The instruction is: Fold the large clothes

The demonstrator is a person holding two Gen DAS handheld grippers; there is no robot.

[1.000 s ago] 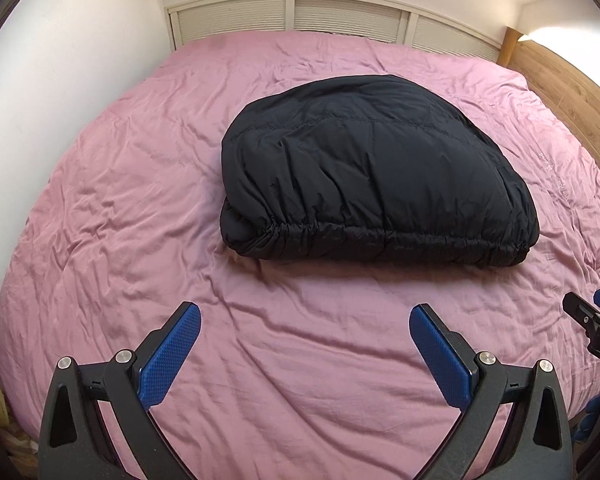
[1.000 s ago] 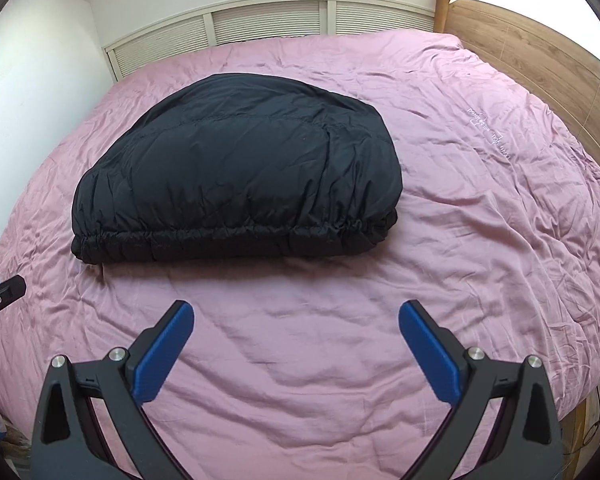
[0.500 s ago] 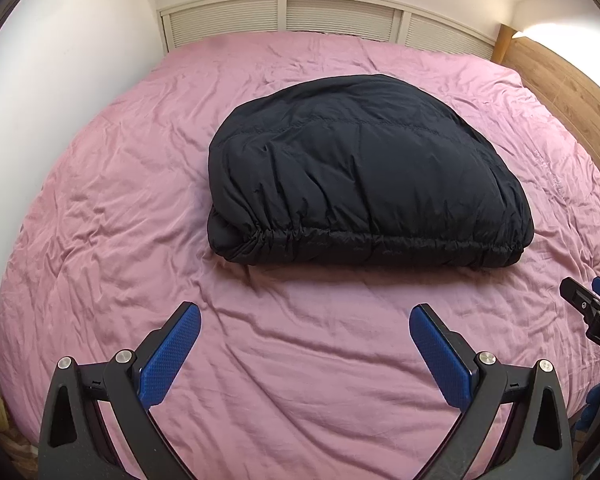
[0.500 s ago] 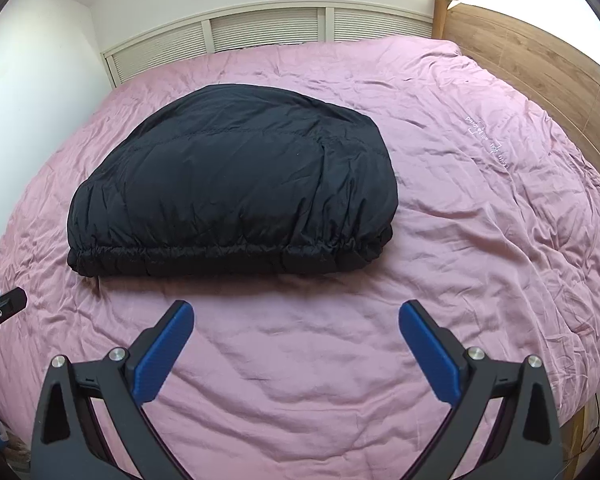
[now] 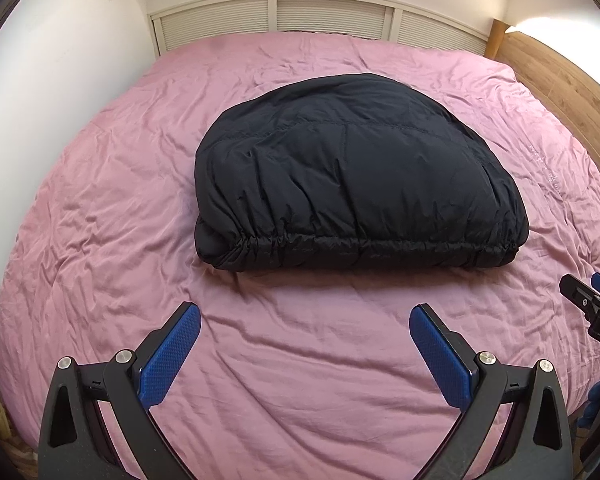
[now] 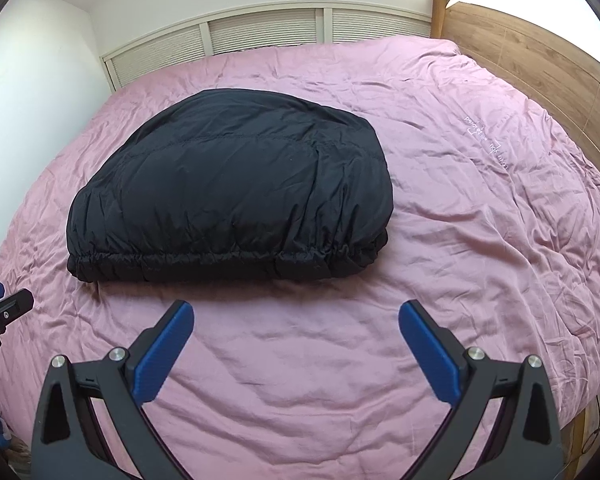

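Black padded jacket [image 5: 356, 176], folded, is laid mid-bed [image 5: 300, 360] ahead of both tongs, long axis crosswise, gathered hem nearest; left tongs [image 5: 304, 344] and right tongs [image 6: 296, 340] are held released, nothing grasped, about equally near.

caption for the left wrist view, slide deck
Open left tool hovers over the pink duvet, facing a folded black puffer jacket.

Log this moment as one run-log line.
stage: fold looks complete | black jacket: folded bundle on pink duvet | left gripper: open, empty, short of jacket | right gripper: open, empty, short of jacket
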